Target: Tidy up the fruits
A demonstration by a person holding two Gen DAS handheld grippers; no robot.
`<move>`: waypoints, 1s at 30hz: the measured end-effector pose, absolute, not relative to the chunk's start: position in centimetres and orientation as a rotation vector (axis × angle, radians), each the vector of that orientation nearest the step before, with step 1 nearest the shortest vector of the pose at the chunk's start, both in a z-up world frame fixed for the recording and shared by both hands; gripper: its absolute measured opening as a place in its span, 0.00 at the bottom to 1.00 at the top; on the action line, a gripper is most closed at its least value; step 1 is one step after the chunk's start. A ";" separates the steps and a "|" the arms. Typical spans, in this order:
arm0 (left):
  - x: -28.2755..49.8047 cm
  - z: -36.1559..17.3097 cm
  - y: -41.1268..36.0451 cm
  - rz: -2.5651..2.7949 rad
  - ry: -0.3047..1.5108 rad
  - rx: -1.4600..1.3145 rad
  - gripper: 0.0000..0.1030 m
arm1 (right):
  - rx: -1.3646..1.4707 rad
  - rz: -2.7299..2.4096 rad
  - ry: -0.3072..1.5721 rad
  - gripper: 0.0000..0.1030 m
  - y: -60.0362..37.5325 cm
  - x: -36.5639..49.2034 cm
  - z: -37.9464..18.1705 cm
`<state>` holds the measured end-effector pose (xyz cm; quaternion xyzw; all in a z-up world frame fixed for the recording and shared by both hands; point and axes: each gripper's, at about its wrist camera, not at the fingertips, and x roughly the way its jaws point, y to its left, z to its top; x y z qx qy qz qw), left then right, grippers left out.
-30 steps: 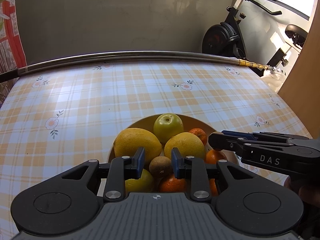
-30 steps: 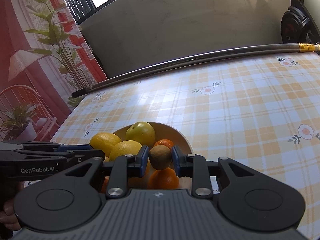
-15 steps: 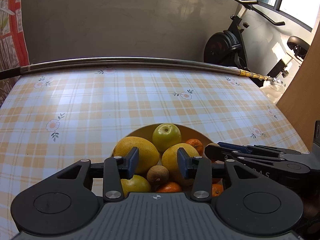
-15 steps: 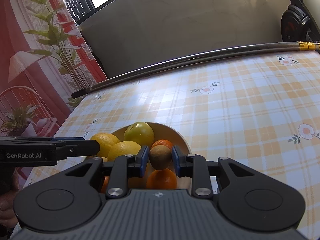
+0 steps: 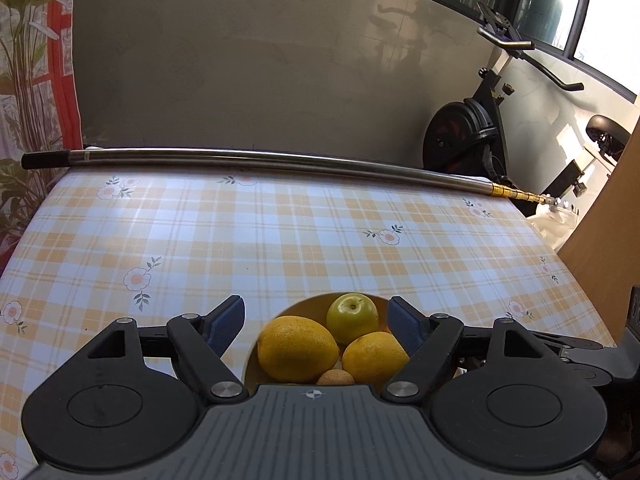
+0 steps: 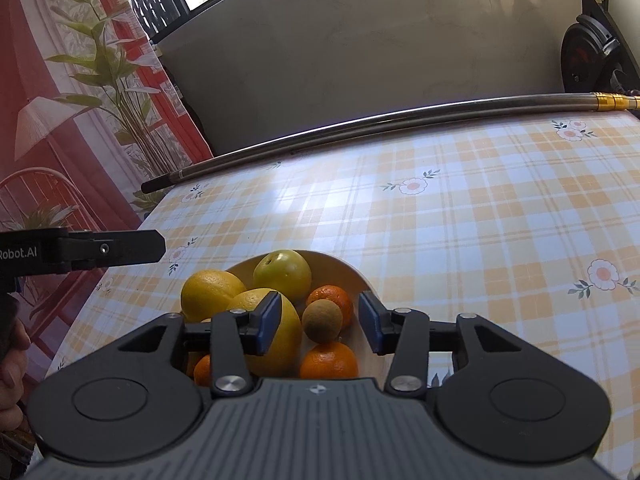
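My right hand-held gripper (image 6: 319, 322) is opening around a kiwi (image 6: 322, 320) resting in the fruit bowl (image 6: 349, 271); my left hand-held gripper (image 5: 316, 322) is opening, empty, above it.

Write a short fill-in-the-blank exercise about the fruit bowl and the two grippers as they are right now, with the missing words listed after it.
1. The brown kiwi sits between the opening pads of the ____ gripper, untouched by either pad.
2. All the fruit lies in a ____ on the checked tablecloth.
3. The fruit farthest back in it is a green ____.
4. Along the table's far edge lies a long metal ____.

Missing words: right; bowl; apple; pole
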<state>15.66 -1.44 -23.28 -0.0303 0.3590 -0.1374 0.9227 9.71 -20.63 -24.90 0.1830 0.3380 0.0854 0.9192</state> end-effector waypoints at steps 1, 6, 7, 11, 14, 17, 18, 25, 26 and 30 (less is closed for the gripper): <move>15.5 -22.9 -1.4 -0.282 0.727 -0.062 0.79 | 0.371 0.172 0.692 0.53 -20.7 9.6 -24.6; 14.2 -20.9 -1.0 -0.280 0.671 -0.059 0.85 | 0.346 0.149 0.664 0.72 -20.7 8.9 -22.2; 13.9 -20.4 -0.9 -0.280 0.660 -0.057 0.86 | 0.339 0.144 0.656 0.73 -20.7 8.7 -21.7; 12.7 -18.3 -0.6 -0.276 0.617 -0.050 0.89 | 0.287 0.108 0.633 0.79 -20.6 8.0 -19.1; 12.0 -16.6 -0.6 -0.271 0.574 -0.039 0.90 | 0.256 0.101 0.595 0.83 -20.6 7.4 -17.1; 11.1 -14.8 -0.6 -0.259 0.529 -0.028 0.91 | 0.222 0.081 0.540 0.85 -20.9 6.6 -15.0; 10.9 -14.2 -0.6 -0.253 0.519 -0.028 0.91 | 0.214 0.072 0.521 0.85 -21.2 6.3 -14.3; 9.2 -11.5 -0.7 -0.233 0.442 -0.032 0.94 | 0.226 0.022 0.449 0.88 -23.2 4.3 -11.1; 9.0 -11.1 -0.9 -0.229 0.433 -0.024 0.94 | 0.221 0.014 0.450 0.90 -23.3 4.1 -10.7; 8.2 -9.4 -1.6 -0.233 0.391 0.023 0.97 | 0.179 -0.017 0.414 1.00 -22.6 2.8 -8.7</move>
